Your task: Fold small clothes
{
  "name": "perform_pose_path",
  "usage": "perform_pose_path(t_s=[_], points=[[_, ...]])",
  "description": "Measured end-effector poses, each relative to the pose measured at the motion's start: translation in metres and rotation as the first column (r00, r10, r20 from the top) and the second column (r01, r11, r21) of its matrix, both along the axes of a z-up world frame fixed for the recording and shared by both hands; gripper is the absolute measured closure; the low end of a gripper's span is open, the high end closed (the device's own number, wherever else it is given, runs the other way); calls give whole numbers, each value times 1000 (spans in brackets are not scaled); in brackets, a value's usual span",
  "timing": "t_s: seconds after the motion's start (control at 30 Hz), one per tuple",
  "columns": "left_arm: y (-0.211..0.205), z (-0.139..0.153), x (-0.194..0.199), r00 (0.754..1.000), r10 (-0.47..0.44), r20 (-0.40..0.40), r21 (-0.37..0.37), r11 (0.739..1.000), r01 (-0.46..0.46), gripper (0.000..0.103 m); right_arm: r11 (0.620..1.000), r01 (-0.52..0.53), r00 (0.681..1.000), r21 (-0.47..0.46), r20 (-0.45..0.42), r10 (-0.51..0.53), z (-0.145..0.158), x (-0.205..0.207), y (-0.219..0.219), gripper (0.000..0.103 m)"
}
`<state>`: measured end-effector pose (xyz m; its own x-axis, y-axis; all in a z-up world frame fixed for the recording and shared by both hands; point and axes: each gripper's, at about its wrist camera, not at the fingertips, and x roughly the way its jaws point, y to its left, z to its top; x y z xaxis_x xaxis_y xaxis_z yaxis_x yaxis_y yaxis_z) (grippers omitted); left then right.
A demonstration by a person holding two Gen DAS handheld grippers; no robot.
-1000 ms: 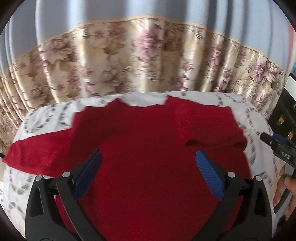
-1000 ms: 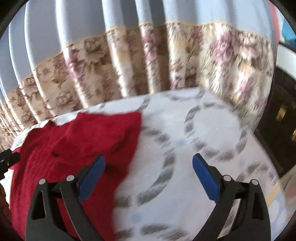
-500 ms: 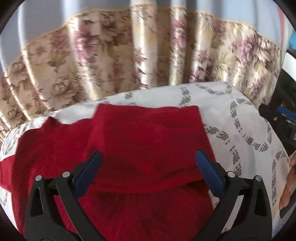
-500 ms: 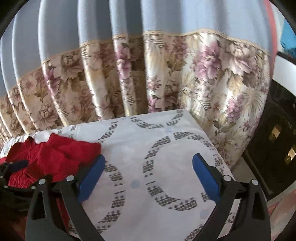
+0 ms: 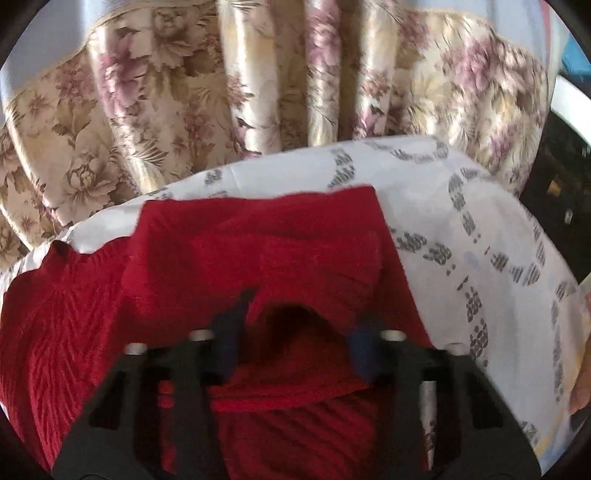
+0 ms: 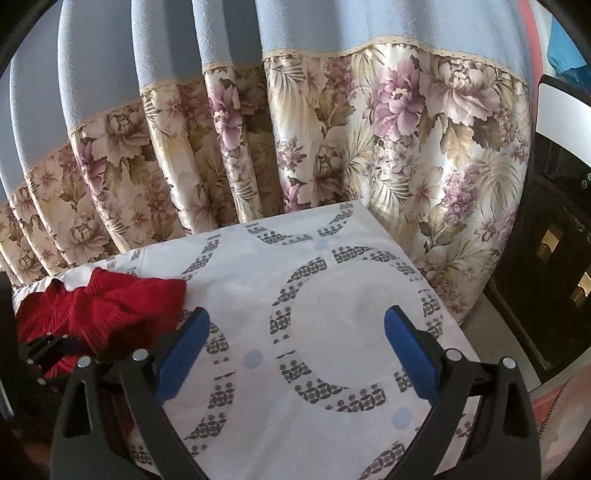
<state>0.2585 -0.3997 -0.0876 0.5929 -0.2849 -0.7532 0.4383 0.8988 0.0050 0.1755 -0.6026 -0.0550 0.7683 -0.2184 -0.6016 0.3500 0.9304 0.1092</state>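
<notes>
- Right now the left gripper (image 5: 295, 328) is low over the red sweater (image 5: 229, 258), and its picture is blurry.
- Its two blue fingers (image 5: 364, 350) are closer together than the right ones, with a raised hump of red cloth between them, but I cannot tell if they pinch it or if they are open or closed.
- Red sweater cloth fills the space under and around this gripper; a folded flap of it lies on top of the rest.
- The right gripper (image 6: 295, 354) has its blue fingers (image 6: 410, 354) wide apart with nothing between them.
- It hangs over the white cloth with grey rings (image 6: 332, 295) that covers the table.
- From the right wrist view, the sweater sits off to the left, bunched near the far left edge of the table, apart from the right gripper.
- The sweater is not in any box or basket; it lies right on the ringed cloth.
- A flowered curtain (image 6: 332, 147) with a blue top part (image 6: 332, 22) hangs just behind the table.
- A dark cabinet (image 6: 554, 277) stands to the right of the table.
- A bit of the person's hand (image 5: 581, 387) shows at the right edge of the left wrist view.
</notes>
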Motion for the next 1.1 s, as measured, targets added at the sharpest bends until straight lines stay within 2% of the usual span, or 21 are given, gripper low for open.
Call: perform_pose_path(t_s=[0.03,0.17,0.27,0.4,0.6,0.67,0.73,0.77,0.8,0.83,0.87,0.9,0.93,0.97,1.0,1.03,1.1], points=[[8,3,3,1000,13,-9,-28,1000,-13,80,1000,-4,1000,-2,-4,4,0,1,0,7],[51,19,15,997,76,4,-94,993,-75,95,999,-22,1000,-24,-22,22,1,5,14,7],[91,27,22,989,146,21,-128,982,-142,96,997,-45,999,-56,-26,44,8,8,31,7],[160,29,31,964,265,11,-174,950,-259,96,993,-83,996,-88,-35,80,16,16,57,7],[260,10,43,908,404,-107,-235,877,-419,96,982,-147,988,-118,-59,141,19,28,99,7],[280,2,42,896,424,-128,-236,865,-443,96,978,-174,984,-114,-70,167,18,32,113,7],[286,-7,43,891,425,-160,-212,867,-452,82,974,-190,980,-120,-79,181,17,35,125,7],[292,-11,41,891,420,-172,-226,864,-450,81,972,-198,978,-122,-84,189,17,36,133,7],[295,-11,40,897,409,-170,-243,864,-440,75,972,-201,978,-126,-86,191,17,37,138,7],[297,-11,36,903,394,-172,-248,870,-427,61,970,-207,976,-127,-89,197,17,37,143,7],[294,-9,34,914,366,-174,-254,880,-400,53,968,-217,974,-129,-93,207,18,37,149,7],[291,-7,32,920,354,-169,-254,886,-388,40,966,-224,972,-132,-98,213,17,37,154,7],[290,-4,29,924,347,-160,-258,889,-378,29,963,-230,971,-137,-104,217,17,37,158,7],[290,1,24,927,346,-144,-265,889,-373,23,961,-236,969,-147,-114,220,16,37,163,7],[292,7,18,923,367,-115,-260,886,-384,11,959,-235,968,-158,-126,217,15,37,167,7],[296,13,12,919,385,-89,-261,881,-395,6,959,-231,968,-166,-136,210,13,37,167,7],[311,23,2,898,438,-37,-275,860,-430,3,959,-224,968,-173,-157,198,9,37,170,7]])
